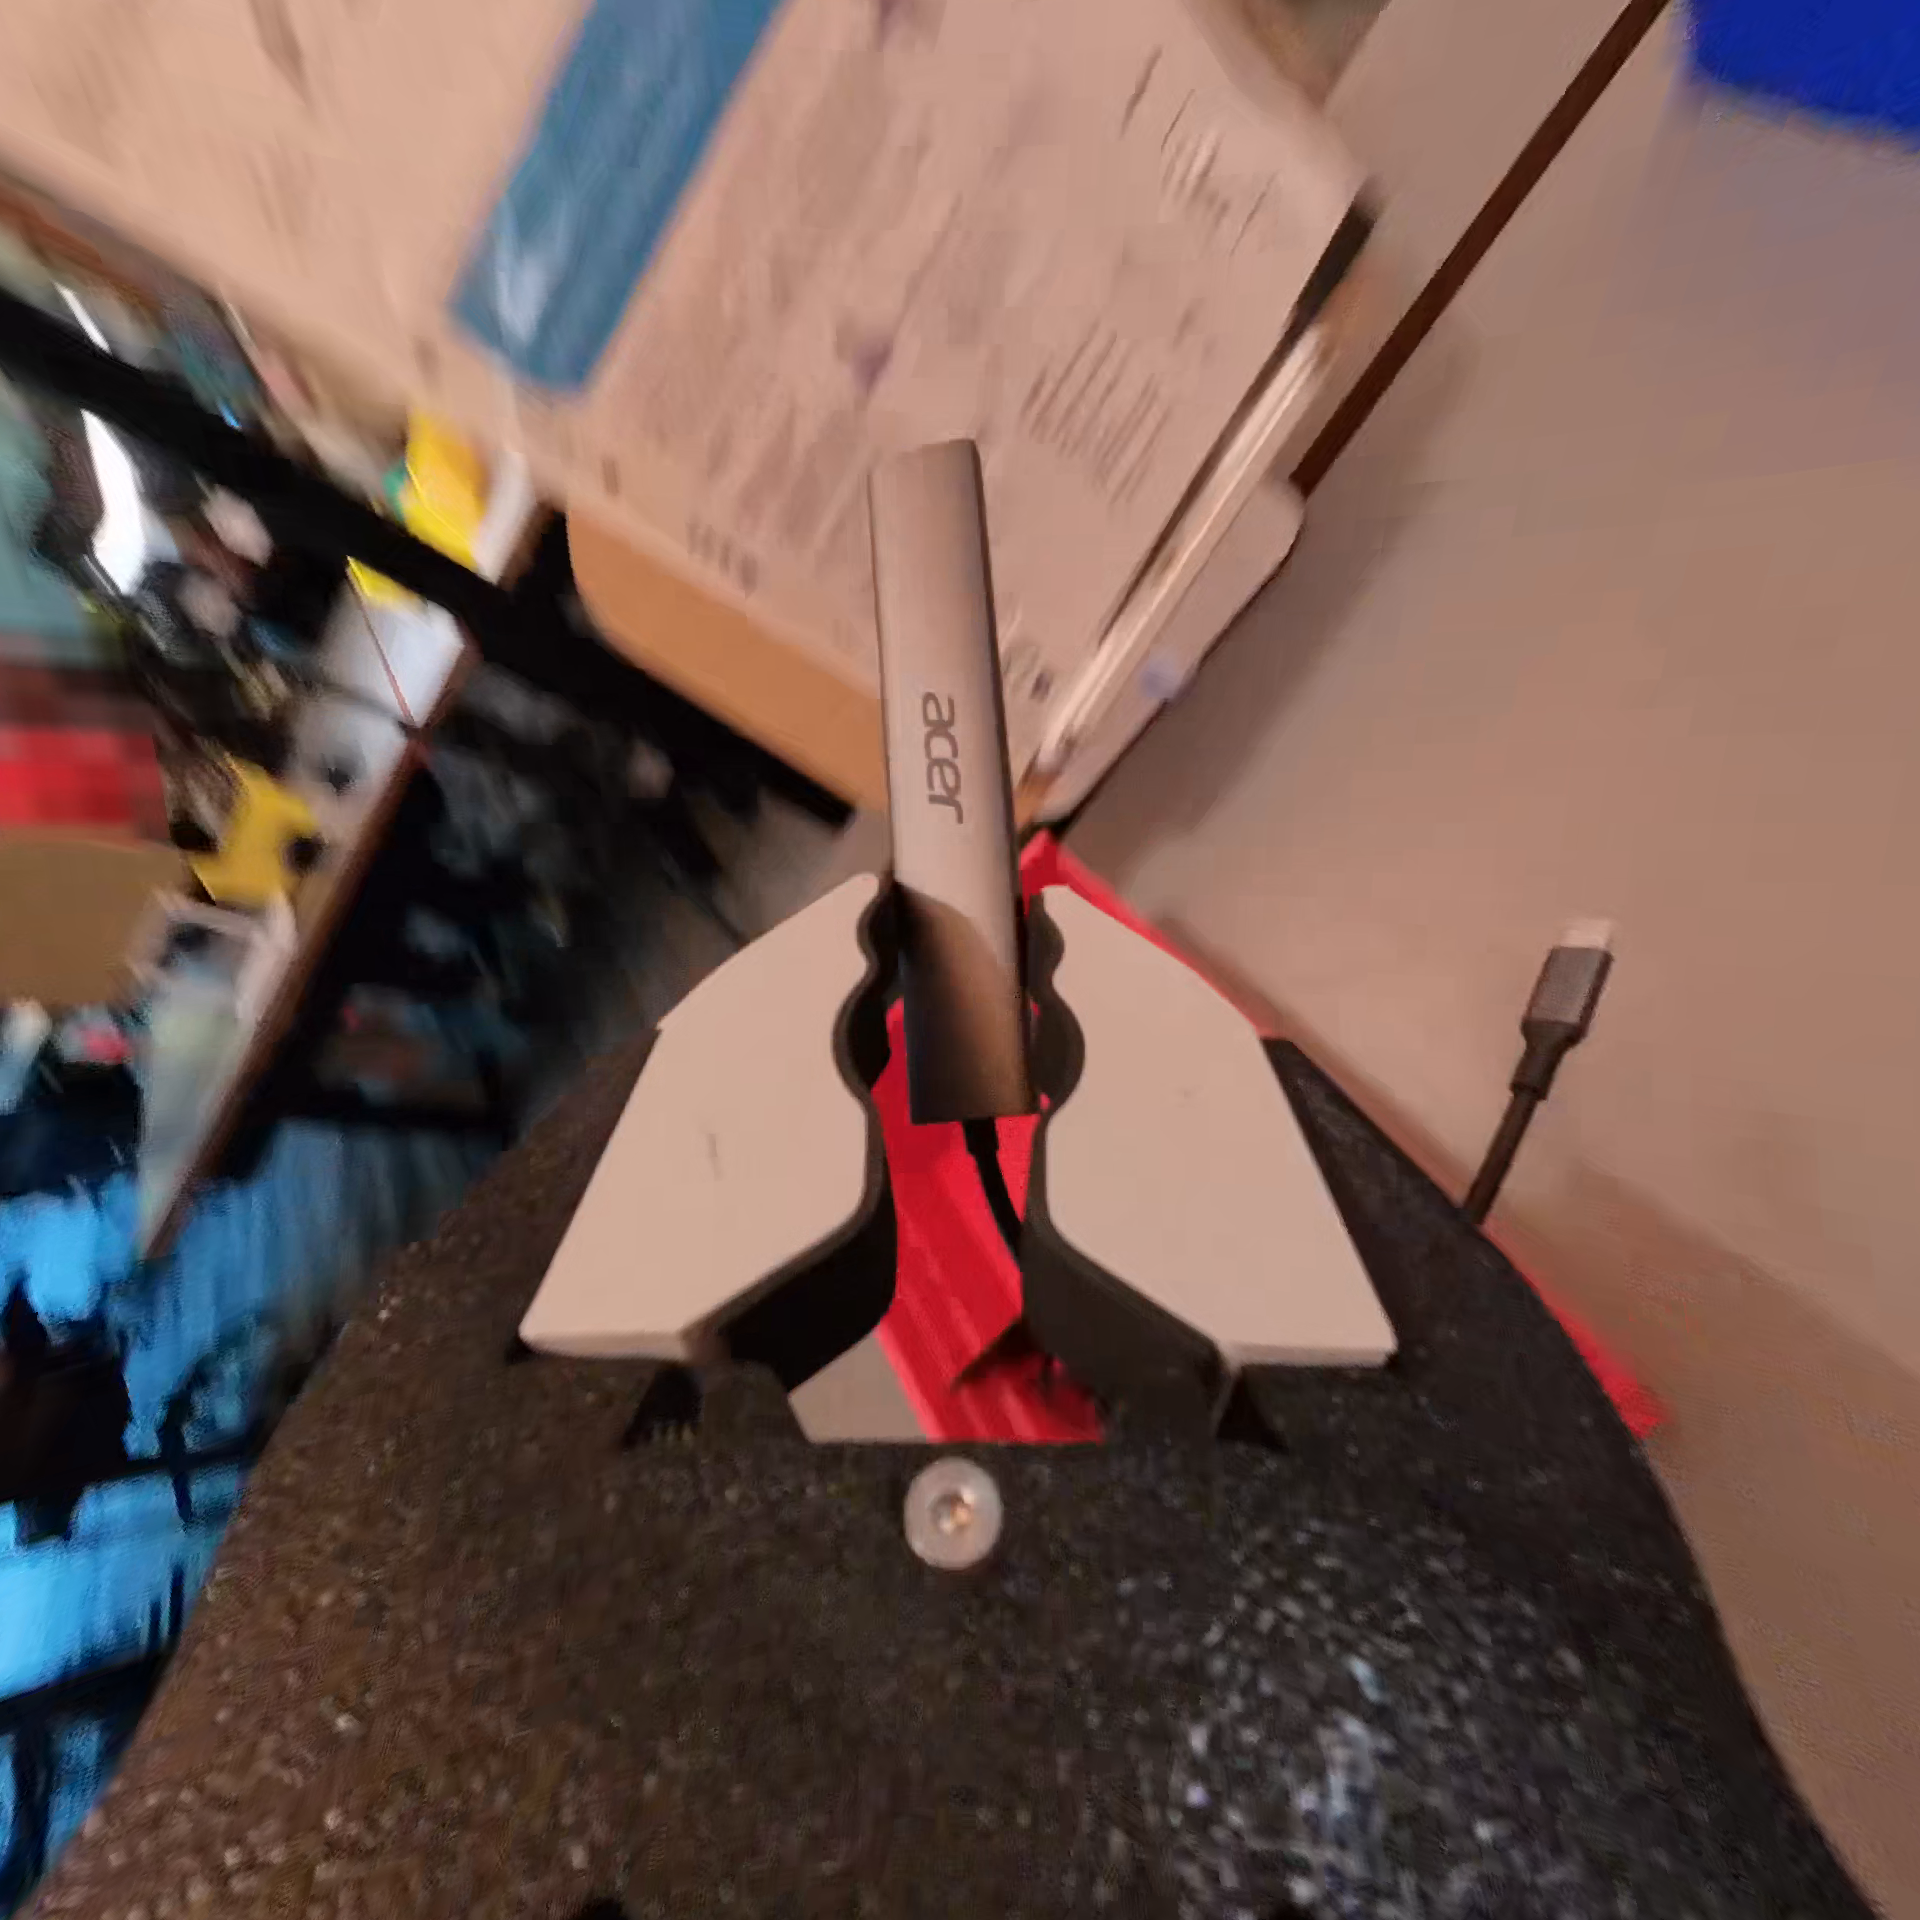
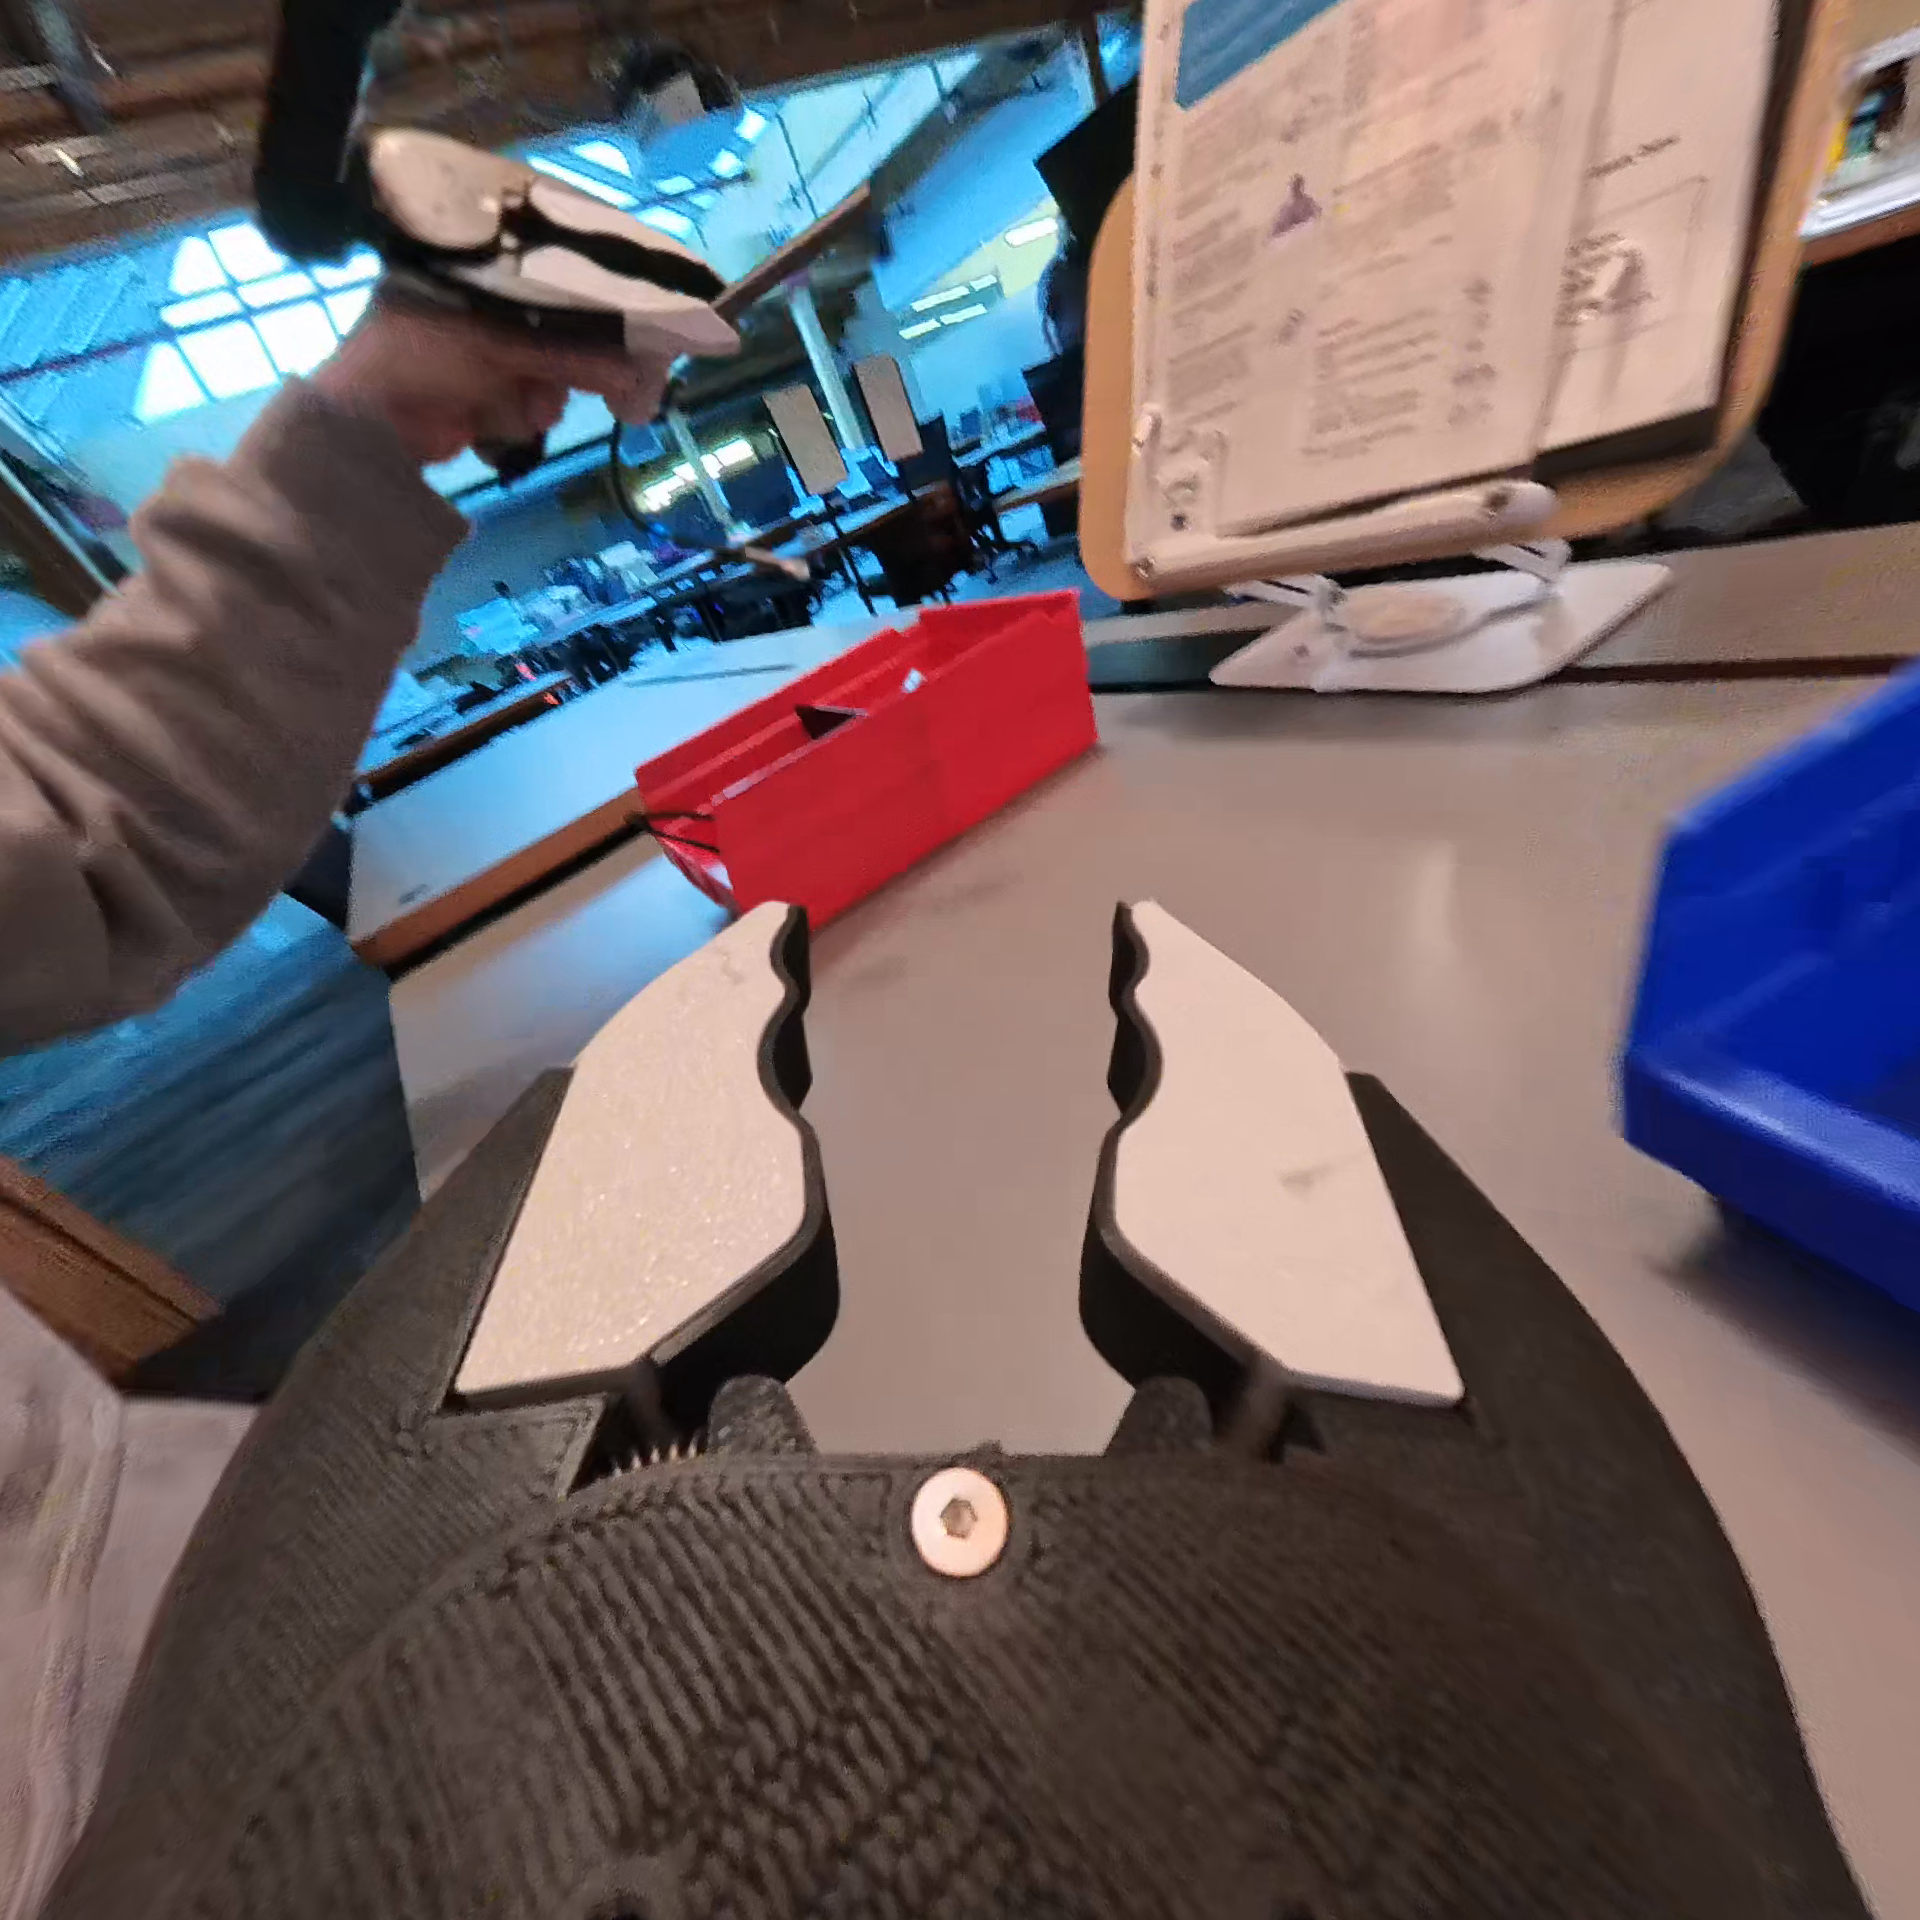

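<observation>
The left tool (image 1: 961, 914) pinched a slim grey metal adapter (image 1: 940, 707) near its lower end, the body sticking up past the fingertips, its black cable (image 1: 992, 1184) trailing down between the fingers. Its plug (image 1: 1564, 987) dangled to the right, over the red tray (image 2: 883, 769) on the counter (image 2: 1299, 894). The right tool (image 2: 958, 920) hovered low over the counter, fingers spread and empty, a blue bin (image 2: 1797, 997) just beside it.

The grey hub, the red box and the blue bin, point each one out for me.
grey hub (image 1: 940, 665), left wrist view, on its flat face above the jaws.
red box (image 2: 914, 769), right wrist view, on its near side wall.
blue bin (image 2: 1787, 997), right wrist view, on its front wall.
</observation>
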### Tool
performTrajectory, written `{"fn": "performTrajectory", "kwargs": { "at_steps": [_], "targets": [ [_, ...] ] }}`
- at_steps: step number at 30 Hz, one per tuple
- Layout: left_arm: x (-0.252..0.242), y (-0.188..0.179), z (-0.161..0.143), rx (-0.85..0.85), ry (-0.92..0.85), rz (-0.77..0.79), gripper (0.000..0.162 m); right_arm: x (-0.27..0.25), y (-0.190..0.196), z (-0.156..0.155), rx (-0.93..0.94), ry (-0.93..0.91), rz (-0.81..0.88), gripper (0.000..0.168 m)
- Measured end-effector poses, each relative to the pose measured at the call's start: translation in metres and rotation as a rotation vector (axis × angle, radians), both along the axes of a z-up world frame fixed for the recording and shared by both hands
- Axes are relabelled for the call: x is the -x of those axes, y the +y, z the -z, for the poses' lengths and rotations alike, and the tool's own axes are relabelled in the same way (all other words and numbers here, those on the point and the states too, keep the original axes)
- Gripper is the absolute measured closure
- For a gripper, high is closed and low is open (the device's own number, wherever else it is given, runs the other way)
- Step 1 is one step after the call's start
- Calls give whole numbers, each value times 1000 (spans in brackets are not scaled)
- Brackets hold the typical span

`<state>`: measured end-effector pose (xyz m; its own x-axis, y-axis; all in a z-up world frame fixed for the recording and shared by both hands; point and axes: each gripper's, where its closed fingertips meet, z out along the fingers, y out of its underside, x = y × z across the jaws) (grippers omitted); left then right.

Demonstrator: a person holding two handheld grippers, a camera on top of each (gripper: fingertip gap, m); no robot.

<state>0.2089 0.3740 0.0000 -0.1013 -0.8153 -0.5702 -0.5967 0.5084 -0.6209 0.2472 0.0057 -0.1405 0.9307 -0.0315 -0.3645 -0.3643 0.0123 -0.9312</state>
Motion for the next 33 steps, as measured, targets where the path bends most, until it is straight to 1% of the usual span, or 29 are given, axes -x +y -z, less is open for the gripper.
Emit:
{"fn": "performTrajectory", "kwargs": {
  "at_steps": [1,3,5,7,10,11,12,14,15,17,20,21,22,23,26,27,29,30,32,33],
  "targets": [
    [0,-29,-5,-27,-72,59,139,1,15,-7,-20,15,-1,110],
    [3,-84,-1,-62,-165,139,139,-2,45,-24,-87,66,33,104],
    [6,-131,14,-132,-255,176,139,-2,70,-44,-198,150,24,101],
    [9,-170,37,-263,-313,199,139,3,90,-54,-264,258,-34,101],
    [15,-213,69,-500,-387,217,139,17,105,-58,-335,372,-151,102],
    [17,-224,77,-564,-413,227,139,25,105,-58,-366,381,-199,106],
    [19,-235,86,-612,-437,245,139,32,103,-58,-394,381,-236,116],
    [24,-252,96,-653,-494,267,139,45,95,-56,-452,364,-310,149],
    [25,-257,101,-640,-514,270,139,48,91,-55,-478,359,-320,157],
    [27,-263,108,-573,-545,281,139,51,85,-51,-520,338,-310,158],
    [26,-271,114,-525,-562,317,139,52,78,-45,-560,371,-338,159],
    [26,-276,115,-482,-574,354,139,51,76,-44,-569,388,-369,159],
    [27,-282,115,-405,-584,403,139,50,73,-42,-575,424,-413,159],
    [29,-288,114,-298,-588,445,135,46,70,-43,-583,469,-441,159],
    [39,-295,100,127,-575,554,118,40,60,-43,-571,515,-523,159],
    [42,-293,92,283,-559,578,118,41,58,-42,-530,502,-547,159],
    [44,-281,78,555,-486,581,121,49,56,-34,-396,415,-593,159],
    [43,-275,75,660,-429,578,119,54,57,-31,-327,344,-598,159],
    [39,-270,80,809,-262,585,118,64,59,-22,-176,206,-594,159],
    [35,-269,87,847,-168,569,113,68,60,-19,-111,142,-589,159]
  ]
}}
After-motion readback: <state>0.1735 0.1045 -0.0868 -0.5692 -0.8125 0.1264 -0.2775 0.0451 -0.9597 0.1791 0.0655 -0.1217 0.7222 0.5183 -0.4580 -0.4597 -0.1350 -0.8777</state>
